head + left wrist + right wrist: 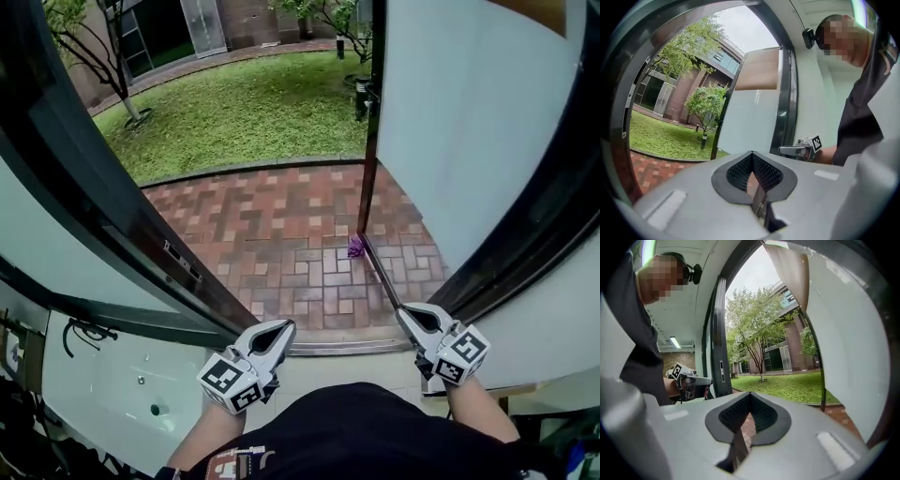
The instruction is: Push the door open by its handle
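So from left to right: the dark-framed glass panel (89, 178) with the latch plate (182, 262) on its edge looks like it stays put. The left claw (285, 326) is pressed together with nothing in it, pointing out over the threshold. Past the brick paving (281, 234) there's a small purple thing (356, 247) at the door's foot, can't tell what. The right claw (403, 310) is clamped shut and empty too, just beside the bottom rail of the door (469, 122), which already stands swung well outward. No handle shows in any view. Best bet, judging by this: keep the claws closed as blunt pushers, press near the free edge, not the hinge side, and stay level so they don't skid on the glass.
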Demonstrator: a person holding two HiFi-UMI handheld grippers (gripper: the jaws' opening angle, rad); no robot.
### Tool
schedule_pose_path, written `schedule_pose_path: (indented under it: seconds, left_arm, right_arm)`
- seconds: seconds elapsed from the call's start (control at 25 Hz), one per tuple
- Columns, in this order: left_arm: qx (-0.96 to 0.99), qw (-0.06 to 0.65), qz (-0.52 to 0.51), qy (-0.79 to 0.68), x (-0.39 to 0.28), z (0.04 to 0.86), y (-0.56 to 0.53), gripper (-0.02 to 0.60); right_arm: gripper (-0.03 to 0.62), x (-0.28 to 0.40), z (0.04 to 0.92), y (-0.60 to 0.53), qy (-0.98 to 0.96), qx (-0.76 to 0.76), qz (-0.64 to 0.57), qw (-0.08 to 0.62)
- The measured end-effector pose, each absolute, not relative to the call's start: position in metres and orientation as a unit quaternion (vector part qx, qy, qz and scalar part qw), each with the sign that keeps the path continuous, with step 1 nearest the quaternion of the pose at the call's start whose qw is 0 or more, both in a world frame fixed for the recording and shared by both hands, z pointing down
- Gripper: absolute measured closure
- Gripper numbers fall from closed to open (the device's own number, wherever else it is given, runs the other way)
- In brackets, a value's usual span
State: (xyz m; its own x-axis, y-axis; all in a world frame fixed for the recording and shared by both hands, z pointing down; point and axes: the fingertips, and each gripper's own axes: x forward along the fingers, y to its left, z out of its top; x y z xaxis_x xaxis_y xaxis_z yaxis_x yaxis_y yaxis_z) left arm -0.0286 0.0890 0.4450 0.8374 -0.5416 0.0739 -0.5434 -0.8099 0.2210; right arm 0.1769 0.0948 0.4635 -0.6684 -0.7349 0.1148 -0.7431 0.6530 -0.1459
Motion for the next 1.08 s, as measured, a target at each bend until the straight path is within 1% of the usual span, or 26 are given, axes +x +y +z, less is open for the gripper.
schedule_pose_path:
  seconds: [0.16,0.4,0.56,1.08]
  left_arm:
    - [0.954,0.099,-0.003,-0.284,-0.013,0.432,0.111,0.583]
    - [0.946,0.109,-0.017,-0.305,0.006,0.43,0.132,0.583]
    - [0.943,0.101,-0.019,-0.316,0.013,0.429,0.14,0.583]
    - [0.942,0.096,-0.021,-0.321,0.018,0.424,0.138,0.583]
  right_arm:
    - [0.592,0.189,0.46,0.118,-0.91,0.405,0.084,0.032]
    - [0.592,0.217,0.454,0.133,-0.917,0.39,0.077,0.029]
    - [0.592,0.23,0.461,0.137,-0.919,0.385,0.082,0.032]
    - [0.594,0.232,0.453,0.137,-0.925,0.372,0.065,0.038]
